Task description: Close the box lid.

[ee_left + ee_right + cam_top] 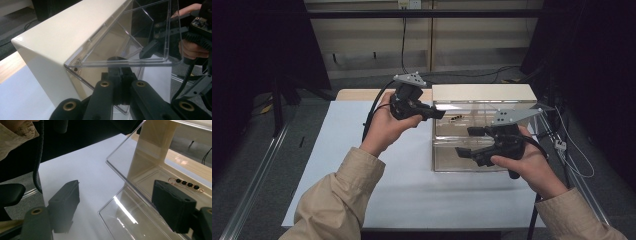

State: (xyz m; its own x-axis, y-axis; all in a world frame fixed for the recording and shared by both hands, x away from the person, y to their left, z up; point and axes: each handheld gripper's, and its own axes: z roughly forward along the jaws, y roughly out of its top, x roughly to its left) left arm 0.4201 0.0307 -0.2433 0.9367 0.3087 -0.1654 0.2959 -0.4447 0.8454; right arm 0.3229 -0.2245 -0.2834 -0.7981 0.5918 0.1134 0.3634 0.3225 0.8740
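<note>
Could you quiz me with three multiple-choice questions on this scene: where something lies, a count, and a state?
1. Where does the beaded pin lie?
A. inside the clear case
B. on the white sheet
C. on the floor

2. How many black beads does the pin carry?
A. one
B. four
C. nine

3. How do the right gripper jaws stand?
A. apart, nothing between
B. shut on the pin
C. shut on a cable

A: it rests on the case's floor behind the clear wall.
B: four beads in a row.
A: the pads stand wide, holding nothing.
</note>
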